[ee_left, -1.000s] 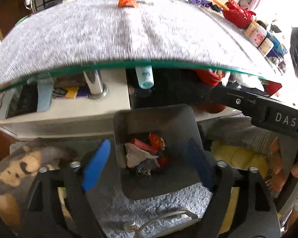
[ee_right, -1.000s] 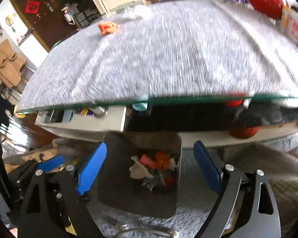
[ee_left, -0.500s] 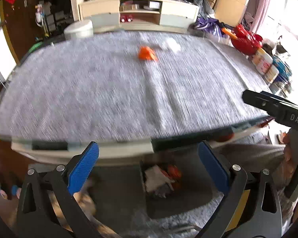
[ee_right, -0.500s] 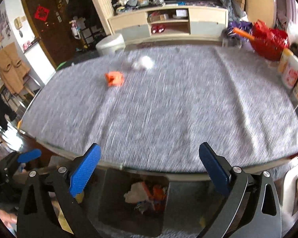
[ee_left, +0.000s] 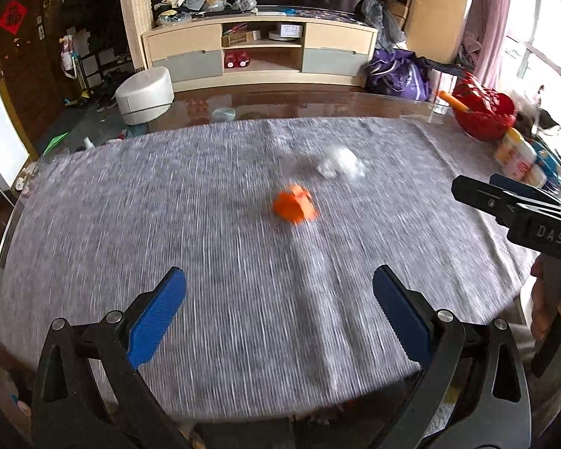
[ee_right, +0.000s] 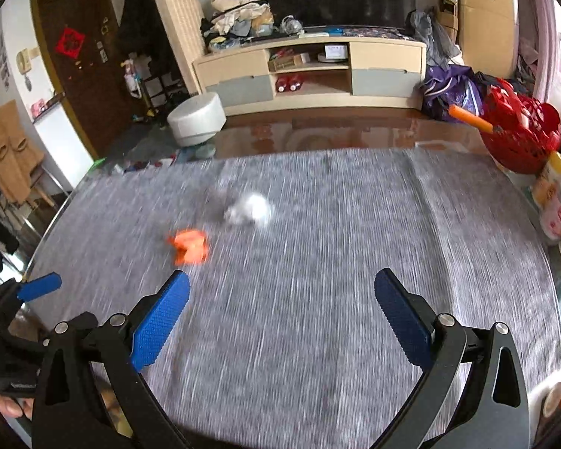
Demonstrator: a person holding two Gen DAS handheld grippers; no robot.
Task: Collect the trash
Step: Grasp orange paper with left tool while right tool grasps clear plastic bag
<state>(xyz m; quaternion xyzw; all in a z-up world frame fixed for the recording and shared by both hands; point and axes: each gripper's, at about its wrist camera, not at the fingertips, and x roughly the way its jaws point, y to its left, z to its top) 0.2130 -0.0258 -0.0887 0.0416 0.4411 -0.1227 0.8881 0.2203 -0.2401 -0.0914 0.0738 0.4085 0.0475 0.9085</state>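
Both grippers have swung up from the bin under the surface edge and now look out across the grey cloth [ee_left: 131, 224], and the bin has dropped out of view. The orange scrap [ee_left: 294, 207] lies mid-cloth with the white wad [ee_left: 340, 162] just beyond it to the right, apart from it, both blurred; the left gripper [ee_left: 278, 312] and right gripper [ee_right: 280, 310] hover near the front edge, jaws spread wide and holding nothing. Off at the right edge sit a red basket [ee_right: 520, 138] and some bottles [ee_right: 557, 202].
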